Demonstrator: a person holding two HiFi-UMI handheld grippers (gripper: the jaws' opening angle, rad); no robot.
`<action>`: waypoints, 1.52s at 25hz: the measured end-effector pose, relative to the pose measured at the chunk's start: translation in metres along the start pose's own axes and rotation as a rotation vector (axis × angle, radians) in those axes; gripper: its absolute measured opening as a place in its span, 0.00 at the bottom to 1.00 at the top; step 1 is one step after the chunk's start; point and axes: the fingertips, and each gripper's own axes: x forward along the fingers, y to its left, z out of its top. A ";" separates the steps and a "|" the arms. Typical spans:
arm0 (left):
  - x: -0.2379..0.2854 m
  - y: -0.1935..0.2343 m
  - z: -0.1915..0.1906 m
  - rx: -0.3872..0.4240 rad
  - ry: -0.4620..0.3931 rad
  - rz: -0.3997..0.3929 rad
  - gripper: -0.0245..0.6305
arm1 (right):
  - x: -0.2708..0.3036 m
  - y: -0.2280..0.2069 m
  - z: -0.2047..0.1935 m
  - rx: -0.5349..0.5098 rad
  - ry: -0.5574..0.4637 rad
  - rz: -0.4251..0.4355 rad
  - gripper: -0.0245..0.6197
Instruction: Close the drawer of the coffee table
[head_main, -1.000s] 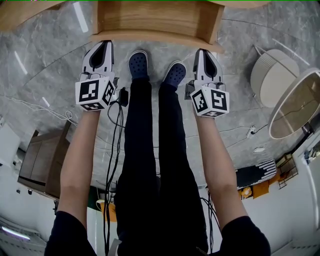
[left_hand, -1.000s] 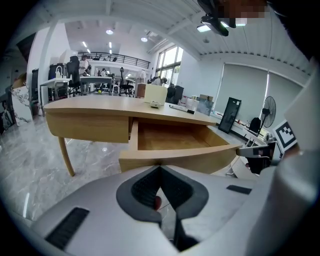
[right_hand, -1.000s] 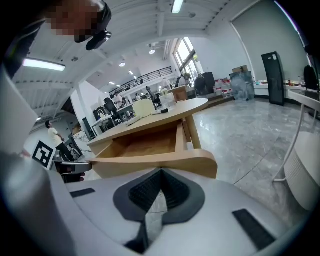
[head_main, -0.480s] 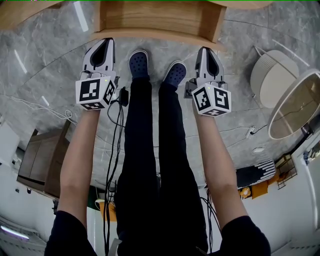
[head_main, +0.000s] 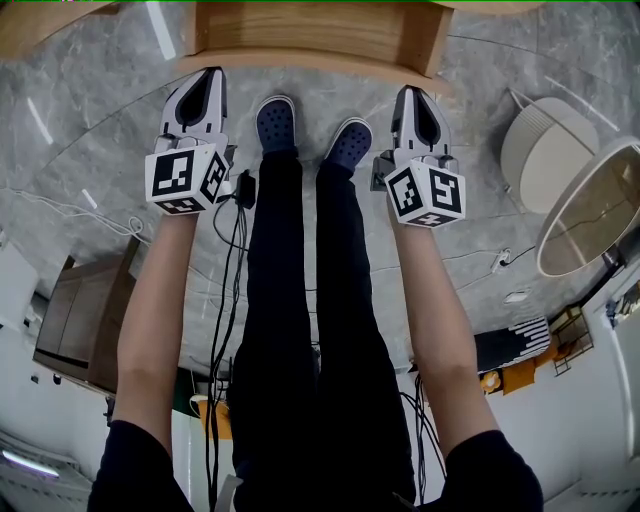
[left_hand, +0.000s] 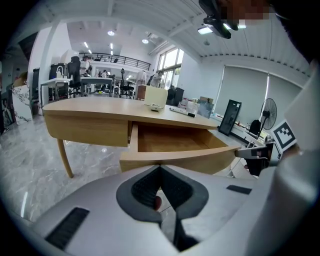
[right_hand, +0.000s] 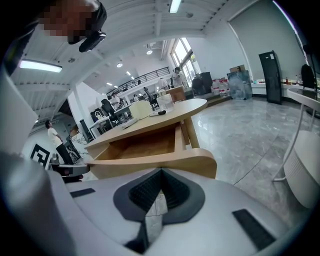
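Drawer (left_hand: 180, 142) stands pulled out of the desk (left_hand: 95, 106), just ahead of left gripper (head_main: 209, 80) and right gripper (head_main: 413, 98), both with fingers pressed together and empty; judged rigid, light, free-sliding wood, best pushed at its broad front panel.

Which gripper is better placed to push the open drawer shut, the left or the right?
Left, narrowly: the left gripper seems closer to the drawer front in the head view. The right gripper faces it too; both have jaws shut, so both could push.
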 end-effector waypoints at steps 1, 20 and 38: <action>0.001 0.000 0.001 0.002 -0.001 -0.001 0.07 | 0.001 0.000 0.001 0.002 -0.002 0.000 0.08; 0.014 0.003 0.011 0.012 -0.012 -0.005 0.07 | 0.014 -0.004 0.012 0.008 -0.009 0.010 0.08; 0.024 0.005 0.025 0.003 -0.030 0.008 0.07 | 0.025 -0.006 0.025 -0.057 -0.012 0.017 0.08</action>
